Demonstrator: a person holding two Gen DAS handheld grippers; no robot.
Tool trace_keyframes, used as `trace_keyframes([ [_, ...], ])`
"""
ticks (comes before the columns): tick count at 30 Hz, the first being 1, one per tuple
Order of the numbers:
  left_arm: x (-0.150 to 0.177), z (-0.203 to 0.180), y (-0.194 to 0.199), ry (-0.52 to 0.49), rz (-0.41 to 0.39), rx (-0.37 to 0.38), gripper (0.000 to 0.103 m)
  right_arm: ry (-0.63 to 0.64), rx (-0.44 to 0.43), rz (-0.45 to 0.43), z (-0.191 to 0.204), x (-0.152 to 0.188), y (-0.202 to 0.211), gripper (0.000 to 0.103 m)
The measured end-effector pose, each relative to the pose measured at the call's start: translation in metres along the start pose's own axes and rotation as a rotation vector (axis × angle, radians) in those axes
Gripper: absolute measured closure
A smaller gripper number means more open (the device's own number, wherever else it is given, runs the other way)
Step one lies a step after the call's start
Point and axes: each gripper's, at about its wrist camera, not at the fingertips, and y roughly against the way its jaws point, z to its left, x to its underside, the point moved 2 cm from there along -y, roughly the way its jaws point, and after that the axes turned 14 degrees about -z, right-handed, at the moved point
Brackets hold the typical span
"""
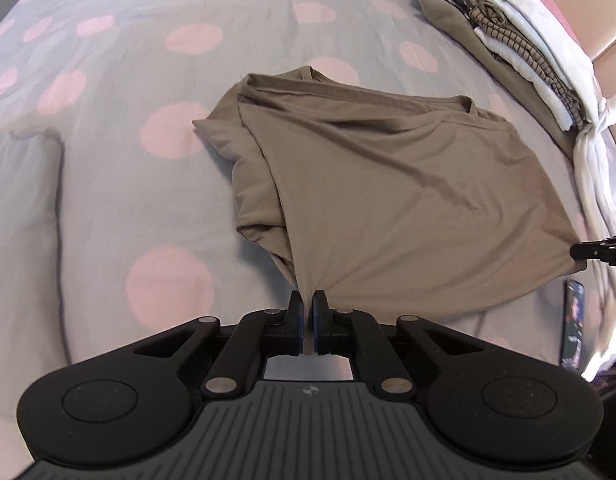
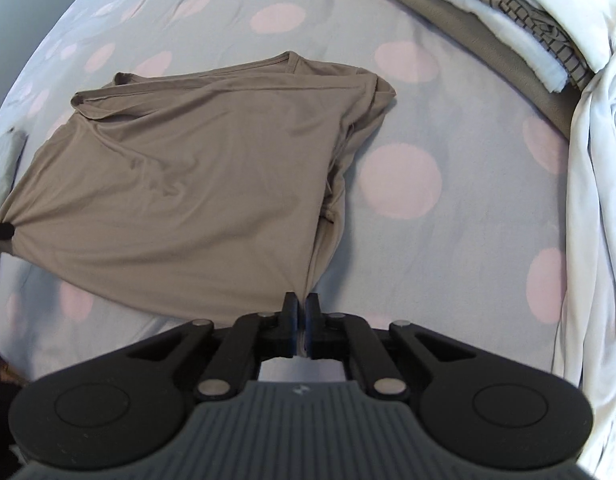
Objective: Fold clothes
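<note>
A taupe brown T-shirt (image 1: pixel 392 196) lies partly folded on the bed, sleeves tucked under, collar at the far side. It also shows in the right wrist view (image 2: pixel 188 184). My left gripper (image 1: pixel 308 300) is shut on the shirt's near left bottom corner and lifts it slightly. My right gripper (image 2: pixel 302 306) is shut on the near right bottom corner. The right gripper's tip shows at the right edge of the left wrist view (image 1: pixel 600 254); the left gripper's tip shows at the left edge of the right wrist view (image 2: pixel 0 231). The hem is stretched between them.
The bed sheet (image 1: pixel 120 184) is grey-blue with pink dots. A stack of folded clothes (image 1: pixel 520 52) lies at the far right, also in the right wrist view (image 2: pixel 508 28). A white garment (image 2: pixel 596 208) hangs along the right. A grey fabric piece (image 2: pixel 4 160) lies left.
</note>
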Motion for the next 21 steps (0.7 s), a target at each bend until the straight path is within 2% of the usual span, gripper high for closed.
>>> trace_keyframes([
  [5, 0.022, -0.002, 0.018, -0.022, 0.058, 0.005, 0.101, 0.080, -0.017, 0.056, 0.014, 0.031, 0.013, 0.099],
  [12, 0.078, -0.004, 0.025, -0.048, 0.144, 0.014, 0.101, 0.166, -0.042, 0.144, 0.025, 0.078, 0.017, 0.099],
  [17, 0.087, -0.004, 0.012, -0.074, 0.151, -0.017, 0.101, 0.190, -0.027, 0.170, 0.031, 0.086, 0.003, 0.099],
  [21, 0.088, -0.001, 0.014, -0.097, 0.154, -0.054, 0.099, 0.222, 0.003, 0.174, 0.036, 0.086, 0.006, 0.095],
])
